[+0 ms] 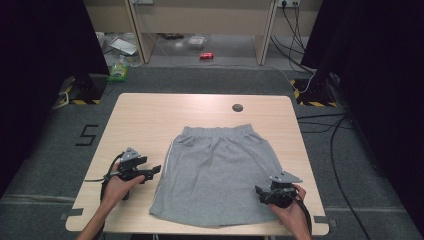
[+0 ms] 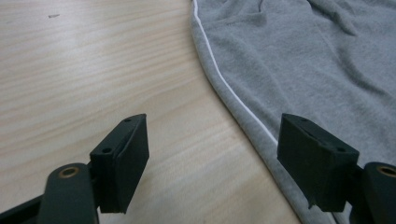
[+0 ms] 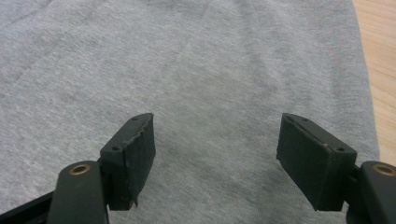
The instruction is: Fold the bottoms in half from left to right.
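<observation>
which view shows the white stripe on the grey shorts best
The left gripper view: the white stripe runs sharp and close along the edge of the shorts. The high view shows it as a thin faint line. The right gripper view shows plain grey cloth.

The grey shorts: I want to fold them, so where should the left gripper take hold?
Grip the grey shorts at their piped side edge, coming in low from the bare table side. The cloth lies flat, and the open left gripper already faces that edge.
</observation>
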